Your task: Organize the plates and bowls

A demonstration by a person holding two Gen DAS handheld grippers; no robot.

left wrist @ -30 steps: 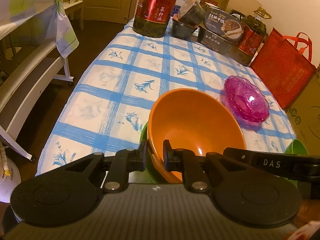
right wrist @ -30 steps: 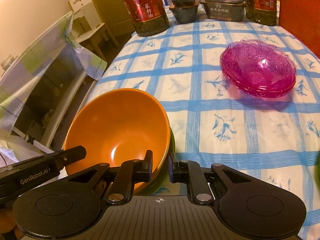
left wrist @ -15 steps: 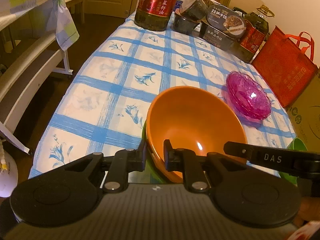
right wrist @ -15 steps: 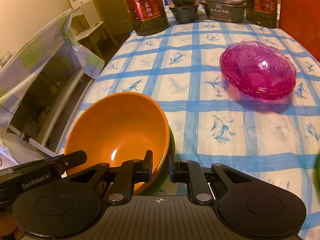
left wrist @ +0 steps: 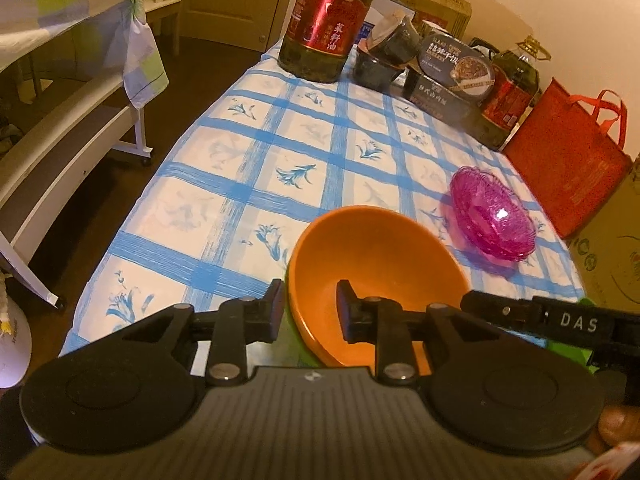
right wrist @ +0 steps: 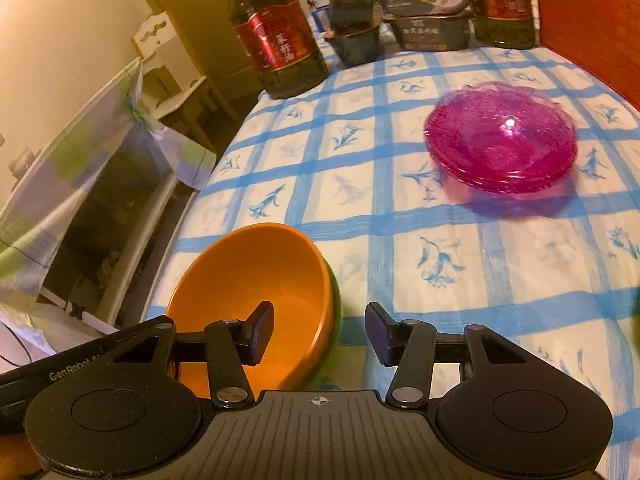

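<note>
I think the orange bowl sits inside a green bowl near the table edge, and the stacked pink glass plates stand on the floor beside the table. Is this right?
Not quite. The orange bowl does sit in a green bowl near the table edge, but the stacked pink glass plates stand on the table's checked cloth, not on the floor. The right wrist view shows this most clearly.

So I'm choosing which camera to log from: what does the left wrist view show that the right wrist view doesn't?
Only the left wrist view: the red tote bag's handles and the cardboard boxes behind the groceries.

Only the right wrist view: the right hand-held gripper, jaws opening wide around the bowl's rim without pressing it.

Both: the orange bowl nested in a green one, the stacked pink glass plates, the oil bottle and the checked tablecloth.
</note>
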